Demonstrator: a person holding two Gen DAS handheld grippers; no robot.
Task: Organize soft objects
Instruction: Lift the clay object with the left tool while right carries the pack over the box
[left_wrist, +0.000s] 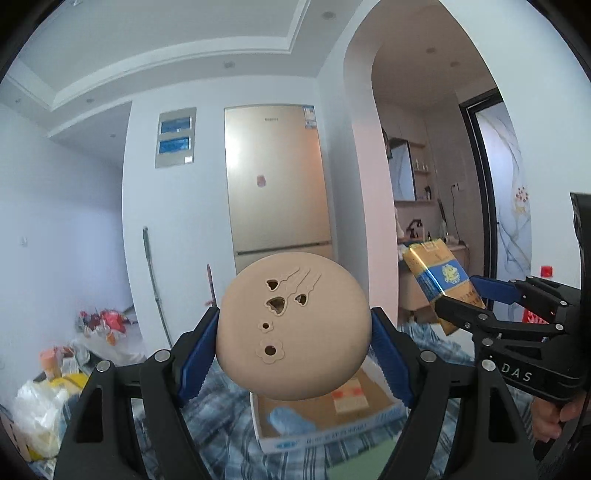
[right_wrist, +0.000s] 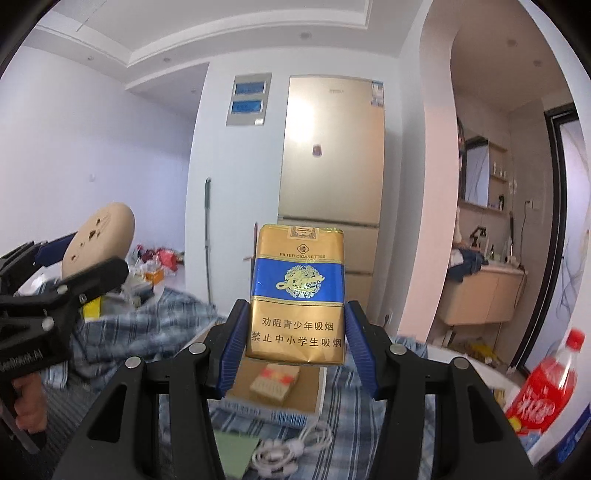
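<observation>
Left gripper (left_wrist: 293, 345): blue fingers (left_wrist: 197, 354) clamped on either side of a tan round cushion (left_wrist: 293, 328), held up in the air.
Tan round cushion: heart and flower cut-outs face the camera.
Right gripper (right_wrist: 295, 332): fingers clamped on the lower half of a gold-and-blue cigarette pack (right_wrist: 297, 291), upright.
Cardboard box (left_wrist: 332, 417): below and beyond the left fingers, on a plaid blanket (right_wrist: 177, 306); a small pack (right_wrist: 273, 382) lies inside.
Red bottle (right_wrist: 546, 387): far right of the right fingers.

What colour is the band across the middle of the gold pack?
Blue, with a gold emblem, on the cigarette pack. The right wrist view shows it best.
</observation>
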